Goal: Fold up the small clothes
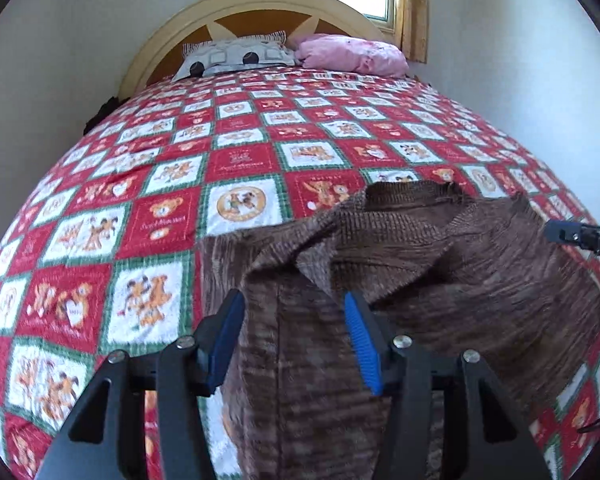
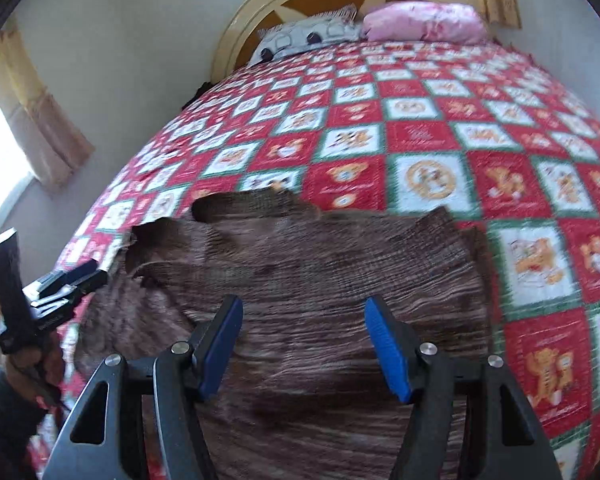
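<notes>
A brown ribbed knit garment [image 1: 420,264] lies on the bed, its left side bunched into a fold. My left gripper [image 1: 294,338] is open, its blue pads [image 1: 362,340] on either side of that raised fold; I cannot tell if they touch it. The right gripper's body [image 1: 580,236] shows at the right edge of this view. In the right wrist view the same garment [image 2: 320,256] lies flatter. My right gripper [image 2: 304,346] is open just above its near part, holding nothing. The left gripper [image 2: 60,284] shows at the left edge there.
The bed carries a red, white and green teddy-bear quilt [image 1: 240,160]. A grey patterned pillow [image 1: 236,56] and a pink pillow [image 1: 352,54] lie by the headboard [image 1: 260,4]. Walls flank the bed. A curtained window [image 2: 28,120] stands to the left.
</notes>
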A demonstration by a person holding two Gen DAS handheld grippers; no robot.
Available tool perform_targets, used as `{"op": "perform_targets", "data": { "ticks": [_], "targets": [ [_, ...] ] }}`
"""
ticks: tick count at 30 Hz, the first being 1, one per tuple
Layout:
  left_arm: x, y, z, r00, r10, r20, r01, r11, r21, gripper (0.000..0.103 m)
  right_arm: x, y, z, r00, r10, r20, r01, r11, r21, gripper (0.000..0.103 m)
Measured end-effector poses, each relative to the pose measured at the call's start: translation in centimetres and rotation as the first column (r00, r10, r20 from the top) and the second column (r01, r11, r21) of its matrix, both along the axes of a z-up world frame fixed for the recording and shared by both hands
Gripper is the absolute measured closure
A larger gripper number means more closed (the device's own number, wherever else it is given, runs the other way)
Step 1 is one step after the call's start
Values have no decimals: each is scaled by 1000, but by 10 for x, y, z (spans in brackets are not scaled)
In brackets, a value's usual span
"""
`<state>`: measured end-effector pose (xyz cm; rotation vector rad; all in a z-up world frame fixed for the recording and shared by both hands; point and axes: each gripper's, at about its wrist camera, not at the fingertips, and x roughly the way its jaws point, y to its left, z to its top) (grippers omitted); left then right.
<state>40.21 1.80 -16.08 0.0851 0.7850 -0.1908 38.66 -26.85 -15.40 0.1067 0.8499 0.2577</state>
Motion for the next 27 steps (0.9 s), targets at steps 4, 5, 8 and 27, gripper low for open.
{"op": "perform_targets", "data": {
  "ticks": [4, 5, 8, 27],
  "targets": [
    [30, -4, -8, 997, -55, -52, 57, 997, 48, 50, 9, -32, 2, 997, -75, 6, 75, 997, -10, 39],
    [34, -5, -11, 996, -59, -60, 62, 997, 49, 50, 11, -42, 2, 995, -100, 5, 100, 995, -6, 39],
    [49, -6, -21, 990, -100, -102, 104, 994, 38, 50, 17, -62, 2, 990, -142, 11, 143, 990, -14, 39],
    [58, 51, -40, 983, 62, -171, -110, 951, -289, 99, 54, -79, -27, 969, -242, -50, 238, 968, -81, 99]
  ]
}}
